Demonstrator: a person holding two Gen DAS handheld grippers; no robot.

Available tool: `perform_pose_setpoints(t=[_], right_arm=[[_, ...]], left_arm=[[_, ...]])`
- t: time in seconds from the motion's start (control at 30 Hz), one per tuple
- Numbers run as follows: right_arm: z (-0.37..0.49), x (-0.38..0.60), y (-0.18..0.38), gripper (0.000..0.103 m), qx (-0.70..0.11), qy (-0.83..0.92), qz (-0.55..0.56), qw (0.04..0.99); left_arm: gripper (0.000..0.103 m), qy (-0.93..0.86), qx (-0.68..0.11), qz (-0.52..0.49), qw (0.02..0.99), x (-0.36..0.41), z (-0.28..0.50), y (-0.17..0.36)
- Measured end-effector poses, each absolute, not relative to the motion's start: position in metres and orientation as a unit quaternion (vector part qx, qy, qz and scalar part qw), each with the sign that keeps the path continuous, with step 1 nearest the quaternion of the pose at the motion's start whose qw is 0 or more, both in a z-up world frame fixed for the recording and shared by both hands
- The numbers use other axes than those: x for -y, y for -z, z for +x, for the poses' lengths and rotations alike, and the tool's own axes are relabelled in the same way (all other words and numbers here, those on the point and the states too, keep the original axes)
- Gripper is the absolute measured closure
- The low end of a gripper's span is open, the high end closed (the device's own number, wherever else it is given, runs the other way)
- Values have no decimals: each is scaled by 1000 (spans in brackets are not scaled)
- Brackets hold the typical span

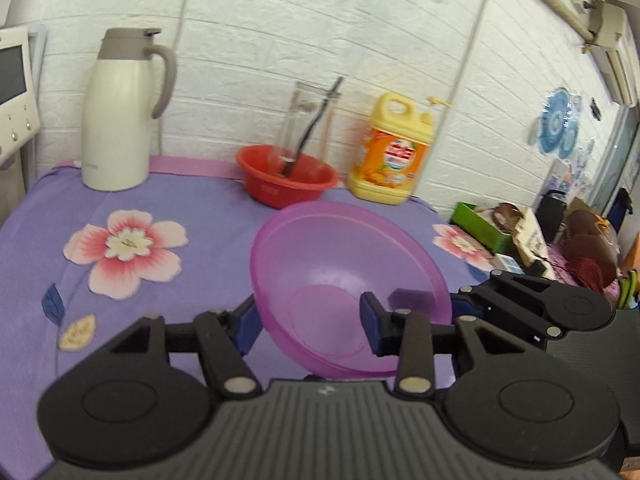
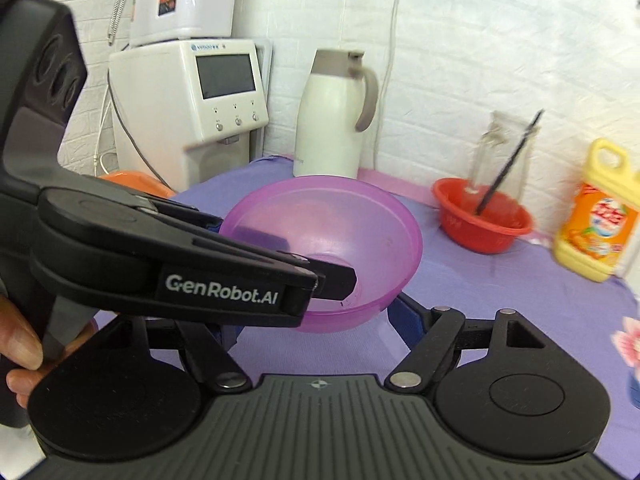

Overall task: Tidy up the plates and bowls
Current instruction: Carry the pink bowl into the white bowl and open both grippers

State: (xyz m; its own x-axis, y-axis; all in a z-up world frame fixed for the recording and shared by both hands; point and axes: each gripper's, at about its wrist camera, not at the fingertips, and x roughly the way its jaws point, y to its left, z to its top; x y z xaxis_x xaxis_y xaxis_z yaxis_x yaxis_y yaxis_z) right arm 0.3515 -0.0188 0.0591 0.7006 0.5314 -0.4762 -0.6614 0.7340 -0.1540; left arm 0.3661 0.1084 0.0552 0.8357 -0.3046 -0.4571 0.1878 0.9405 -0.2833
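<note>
A translucent purple bowl (image 1: pixel 344 280) sits tilted on the purple flowered tablecloth (image 1: pixel 120 208); it also shows in the right wrist view (image 2: pixel 340 236). My left gripper (image 1: pixel 308 328) is open and straddles the bowl's near rim, one finger outside the wall and one inside. It crosses the right wrist view (image 2: pixel 336 280) with a finger in the bowl. My right gripper (image 2: pixel 312 320) is open, its fingers either side of the bowl's near base. It shows at the bowl's right in the left wrist view (image 1: pixel 468 308). A red bowl (image 1: pixel 286 180) holds a glass.
A white thermos jug (image 1: pixel 120 112) stands at the back left. A yellow detergent bottle (image 1: pixel 394 152) is right of the red bowl. A white water dispenser (image 2: pixel 192 96) stands beyond the table. Clutter with a green box (image 1: pixel 480 224) lies to the right.
</note>
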Motion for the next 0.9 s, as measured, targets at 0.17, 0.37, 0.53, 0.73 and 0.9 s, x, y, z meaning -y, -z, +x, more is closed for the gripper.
perform_pose_setpoints(t=[0.17,0.37,0.53,0.73,0.9], right_arm=[[295,68,-62,0,-213,-313,-156,912],[233,122,-44,0,-254,-298,-143,909],[200,147,-26,0,-275,-286,-130,909],[191,163,-13,0,-283,-284,-106,910],[191,171,-5,0,-294,-286,-87,908]], left_arm=[[63,165,-262,-108,945,-61,318,-56],[61,200,-284,-90,933,-1,261,-36],[60,202,-302,-61,930,30,235,-16],[59,201,-310,-48,928,40,230,-9],[55,212,-311,-46,925,40,230,-7]])
